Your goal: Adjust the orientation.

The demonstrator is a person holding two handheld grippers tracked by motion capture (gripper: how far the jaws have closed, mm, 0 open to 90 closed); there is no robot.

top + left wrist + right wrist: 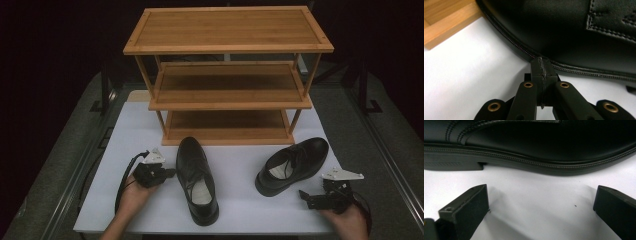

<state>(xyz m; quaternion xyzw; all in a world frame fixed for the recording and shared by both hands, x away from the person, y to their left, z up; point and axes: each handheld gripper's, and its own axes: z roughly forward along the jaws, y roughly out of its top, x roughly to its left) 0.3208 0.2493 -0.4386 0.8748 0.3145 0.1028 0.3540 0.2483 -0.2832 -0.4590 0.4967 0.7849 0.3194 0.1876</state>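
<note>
Two shoes lie on the table [150, 125] before the rack [227, 75]: left shoe [196, 179], right shoe [292, 165] well apart.

Hidden and cropped areas

In the left gripper view the left shoe [564, 30] runs off the top and right edges, and the rack base [444, 22] is cut at the far left corner. In the right gripper view the right shoe [529, 142] loses its upper, toe and heel to the edges. In the high view both forearms are cropped at the near edge.
</note>
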